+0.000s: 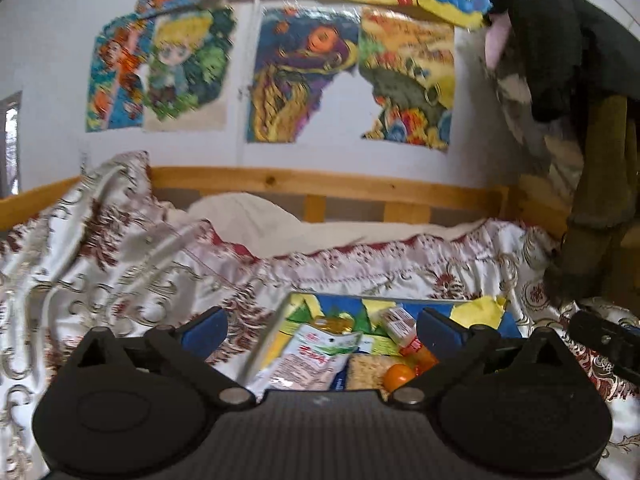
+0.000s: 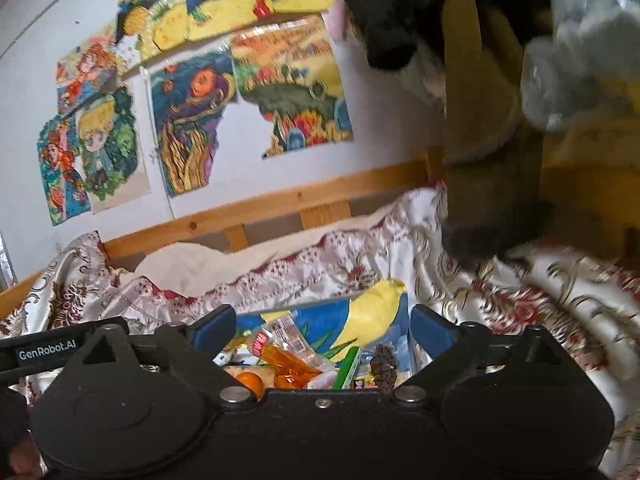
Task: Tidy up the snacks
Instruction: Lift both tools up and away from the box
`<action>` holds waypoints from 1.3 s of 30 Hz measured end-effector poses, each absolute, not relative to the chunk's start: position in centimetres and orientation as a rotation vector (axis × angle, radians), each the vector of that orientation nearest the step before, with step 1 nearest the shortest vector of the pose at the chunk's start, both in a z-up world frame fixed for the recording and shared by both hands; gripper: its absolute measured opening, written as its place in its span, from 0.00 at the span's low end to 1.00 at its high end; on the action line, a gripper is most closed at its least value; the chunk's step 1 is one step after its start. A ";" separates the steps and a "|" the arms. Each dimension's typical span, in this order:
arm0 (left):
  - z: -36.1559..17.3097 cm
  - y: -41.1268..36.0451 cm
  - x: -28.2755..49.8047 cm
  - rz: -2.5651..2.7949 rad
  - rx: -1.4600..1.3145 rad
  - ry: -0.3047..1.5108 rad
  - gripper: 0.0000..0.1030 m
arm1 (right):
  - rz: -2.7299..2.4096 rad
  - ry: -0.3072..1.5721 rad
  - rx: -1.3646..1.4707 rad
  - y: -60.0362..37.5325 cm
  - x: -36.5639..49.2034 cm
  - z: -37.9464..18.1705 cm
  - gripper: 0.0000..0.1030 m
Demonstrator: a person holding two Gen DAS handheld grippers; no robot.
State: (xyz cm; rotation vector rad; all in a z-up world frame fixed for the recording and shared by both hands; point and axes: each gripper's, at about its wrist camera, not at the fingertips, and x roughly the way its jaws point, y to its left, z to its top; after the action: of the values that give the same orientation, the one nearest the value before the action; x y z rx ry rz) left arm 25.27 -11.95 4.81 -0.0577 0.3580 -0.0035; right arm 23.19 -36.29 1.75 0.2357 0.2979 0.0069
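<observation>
A colourful blue-and-yellow box point(image 1: 486, 312) full of snacks lies on the bed. In it I see a white-and-green packet point(image 1: 308, 354), a small orange fruit point(image 1: 398, 376), a pale noodle block point(image 1: 366, 372) and a small red-and-white pack point(image 1: 396, 322). My left gripper point(image 1: 320, 328) is open and empty, just above the box. The right wrist view shows the same box point(image 2: 372, 308) with an orange wrapper point(image 2: 286, 358), an orange fruit point(image 2: 249, 382), a green stick pack point(image 2: 347, 366) and a dark brown snack point(image 2: 384, 364). My right gripper point(image 2: 322, 326) is open and empty above it.
The box lies on a white-and-red patterned bedspread point(image 1: 120, 260) in a wooden bed frame point(image 1: 320, 182). Posters point(image 1: 300, 76) cover the wall behind. Dark clothes point(image 1: 560, 32) hang on a post at the right. The other gripper point(image 1: 604, 340) shows at the right edge.
</observation>
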 end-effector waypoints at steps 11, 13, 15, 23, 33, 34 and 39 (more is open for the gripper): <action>6.4 -9.0 18.1 0.028 -0.062 0.294 1.00 | -0.015 0.200 0.176 -34.9 15.0 3.8 0.99; 6.3 -8.4 16.9 0.028 -0.066 0.291 1.00 | -0.023 0.200 0.175 -34.6 13.6 3.8 0.99; 6.1 -7.9 15.8 0.030 -0.067 0.288 1.00 | -0.031 0.205 0.176 -34.4 12.3 3.6 0.99; 4.9 -6.3 12.0 0.031 -0.064 0.302 1.00 | -0.038 0.229 0.143 -32.9 8.0 3.1 0.99; 3.5 -5.0 8.6 0.018 -0.042 0.319 1.00 | -0.052 0.308 0.151 -31.1 4.1 1.9 0.99; 3.3 -4.8 8.2 0.019 -0.044 0.320 1.00 | -0.054 0.316 0.152 -31.0 3.8 1.7 0.99; 2.6 -4.2 7.2 0.022 -0.045 0.319 1.00 | -0.073 0.351 0.166 -30.3 2.6 1.2 0.99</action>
State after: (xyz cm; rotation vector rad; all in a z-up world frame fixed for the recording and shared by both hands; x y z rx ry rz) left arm 7.20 -4.18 2.59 -0.0453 0.3195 0.0224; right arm 2.64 -30.26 1.16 0.1655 0.3507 -0.0729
